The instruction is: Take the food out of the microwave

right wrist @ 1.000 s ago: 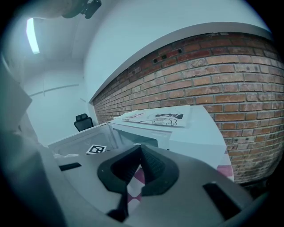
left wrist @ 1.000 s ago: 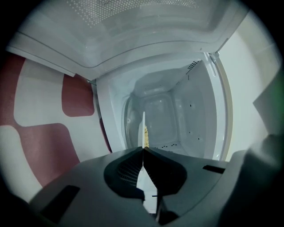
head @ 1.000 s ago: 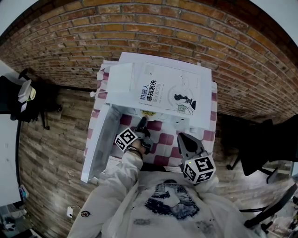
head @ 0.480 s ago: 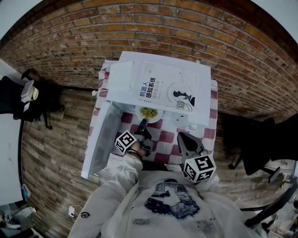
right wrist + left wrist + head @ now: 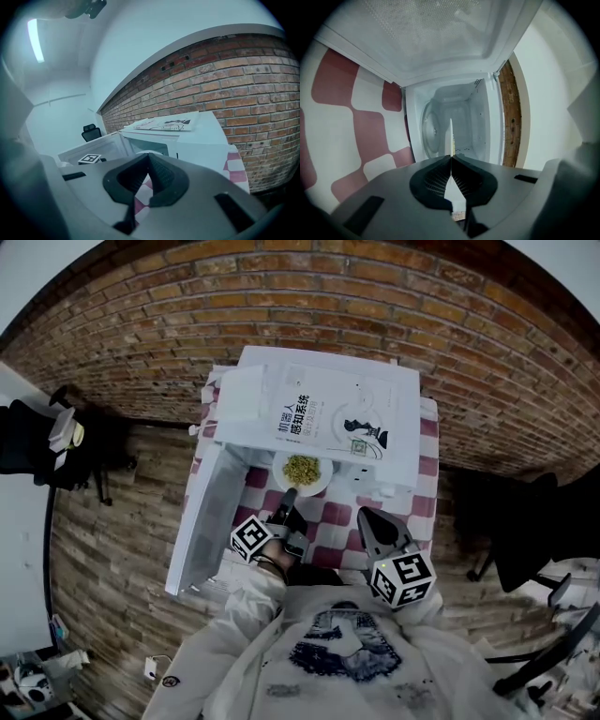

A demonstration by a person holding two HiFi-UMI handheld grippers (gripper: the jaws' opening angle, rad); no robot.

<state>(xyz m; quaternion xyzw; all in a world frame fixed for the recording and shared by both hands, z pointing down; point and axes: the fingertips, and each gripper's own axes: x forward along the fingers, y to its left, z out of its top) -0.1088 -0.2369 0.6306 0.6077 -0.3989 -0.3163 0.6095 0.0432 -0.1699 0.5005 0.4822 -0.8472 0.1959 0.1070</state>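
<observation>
A white plate [image 5: 302,470] of yellow-green food hangs just outside the mouth of the white microwave [image 5: 389,442], over the checked table. My left gripper [image 5: 289,494] is shut on the plate's near rim. In the left gripper view the plate [image 5: 451,133] shows edge-on between the closed jaws of that gripper [image 5: 451,157], and the bare cavity with its glass turntable [image 5: 430,133] lies behind. The microwave door [image 5: 202,521] stands swung open to the left. My right gripper [image 5: 372,519] is shut and holds nothing, near the table's front right; its own view shows its closed tips [image 5: 149,158].
A book [image 5: 323,418] lies on top of the microwave. The red-and-white checked tablecloth [image 5: 330,519] covers the small table. A brick wall [image 5: 309,306] runs behind it. Dark chairs stand at the left [image 5: 28,442] and the right [image 5: 525,531] on the wood floor.
The plate has come out of the microwave toward me, from barely showing to fully in view. My left gripper drew back and rose with it. The right gripper stayed put.
</observation>
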